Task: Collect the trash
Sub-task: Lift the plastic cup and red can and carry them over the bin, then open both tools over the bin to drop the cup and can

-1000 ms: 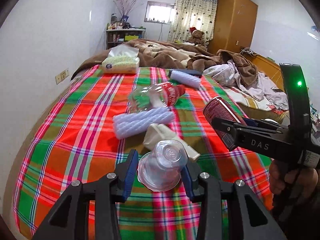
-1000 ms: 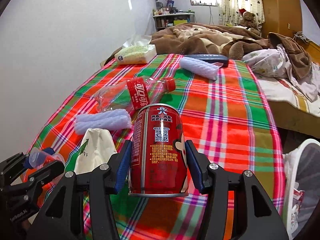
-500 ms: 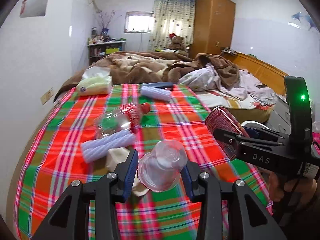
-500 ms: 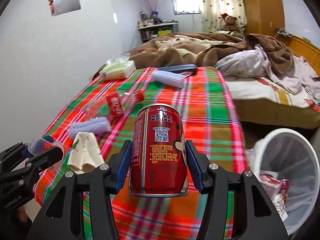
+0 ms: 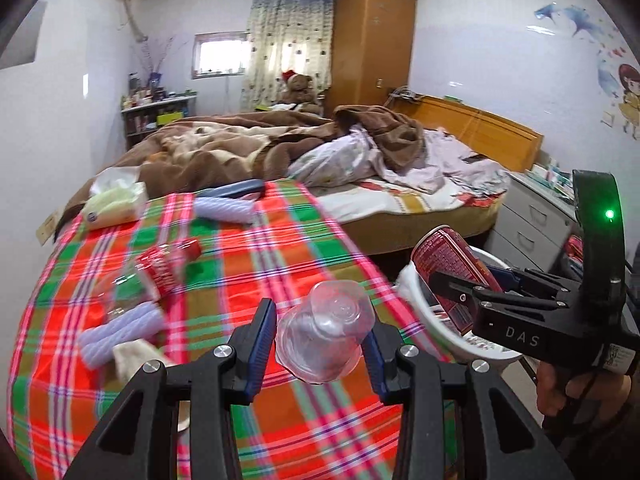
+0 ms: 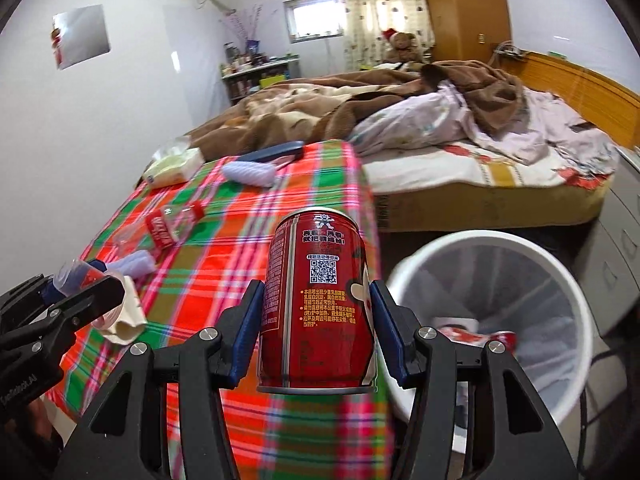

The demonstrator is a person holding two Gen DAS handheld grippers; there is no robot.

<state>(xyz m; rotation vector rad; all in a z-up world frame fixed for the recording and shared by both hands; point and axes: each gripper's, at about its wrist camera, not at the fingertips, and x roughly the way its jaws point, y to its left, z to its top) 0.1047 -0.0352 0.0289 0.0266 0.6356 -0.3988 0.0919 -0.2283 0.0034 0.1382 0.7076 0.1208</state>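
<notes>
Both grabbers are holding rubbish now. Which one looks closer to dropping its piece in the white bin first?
Probably the right gripper. Its red can sits just beside the white bin. The left gripper, holding the clear plastic cup, is over the checked cloth, farther from the bin.

Each wrist camera looks forward along its own fingers, close above the red-green plaid cloth [image 5: 280, 240], toward the far window; both share the white bin [image 6: 560, 264].
</notes>
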